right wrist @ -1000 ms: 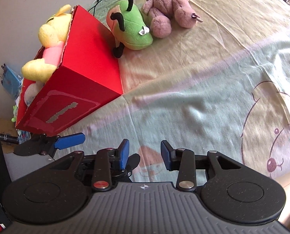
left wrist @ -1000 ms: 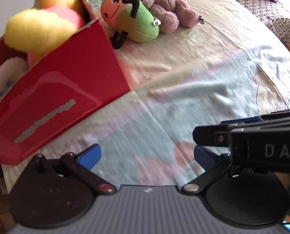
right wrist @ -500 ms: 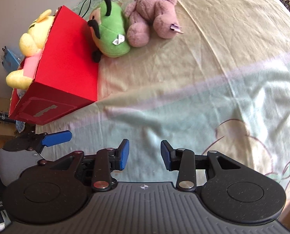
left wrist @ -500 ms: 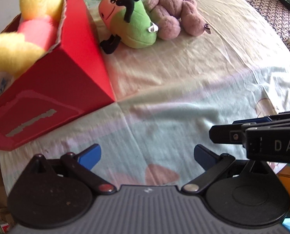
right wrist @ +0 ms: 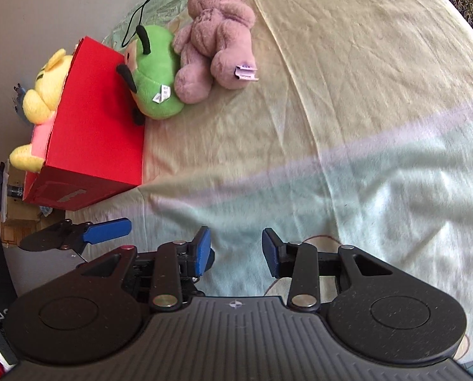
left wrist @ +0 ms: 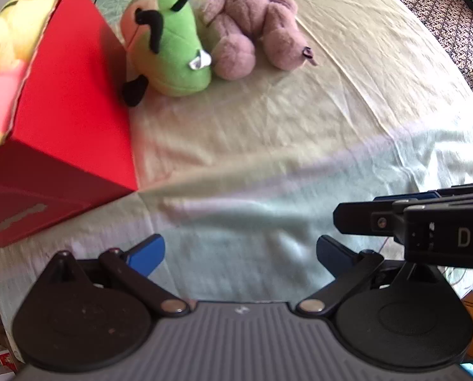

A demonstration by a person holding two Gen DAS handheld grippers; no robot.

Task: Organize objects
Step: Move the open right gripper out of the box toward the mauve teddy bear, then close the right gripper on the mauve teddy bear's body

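Both grippers hover empty above a wrinkled pale green and yellow bedsheet (right wrist: 347, 101), the left gripper (left wrist: 239, 252) spread wide, the right gripper (right wrist: 236, 249) narrowly parted. Beyond them, a green plush bug (right wrist: 155, 73) and mauve plush bear (right wrist: 217, 44) lie touching beside a red cardboard box (right wrist: 98, 120) holding a yellow plush toy (right wrist: 45, 89), near a grey wall (right wrist: 45, 3).

Bright daylight falls evenly on the bedsheet (left wrist: 300, 120), with soft shadows beside the red box (left wrist: 71, 120). Fisheye bending curves both views' edges and darkens their corners. The box and the sheet near it look slightly motion-blurred.
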